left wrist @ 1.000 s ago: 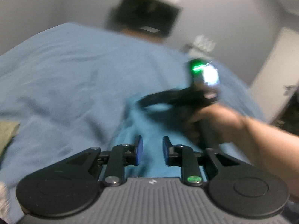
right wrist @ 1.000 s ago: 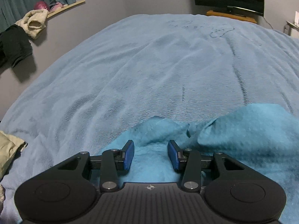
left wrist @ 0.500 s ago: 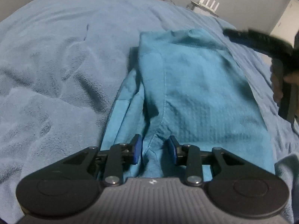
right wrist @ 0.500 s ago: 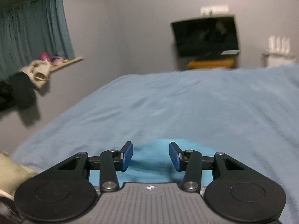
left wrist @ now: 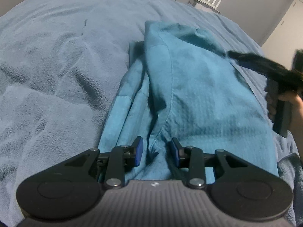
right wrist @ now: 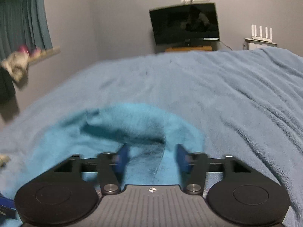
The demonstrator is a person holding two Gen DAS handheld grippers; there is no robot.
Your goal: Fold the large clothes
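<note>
Teal garment (left wrist: 198,87) lies lengthwise away along blanket (left wrist: 56,66); left tongs (left wrist: 156,152) apart | right tongs (right wrist: 151,156) apart

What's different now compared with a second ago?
The right gripper tipped up from looking down on the bed to facing the TV, its jaws parted wider. The left gripper swung down over the teal garment. Both stayed open, gripping nothing; the garment stayed on the blue blanket.

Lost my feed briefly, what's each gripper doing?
Left gripper: open, over the teal garment, holding nothing.
Right gripper: open, empty, blurred.
</note>
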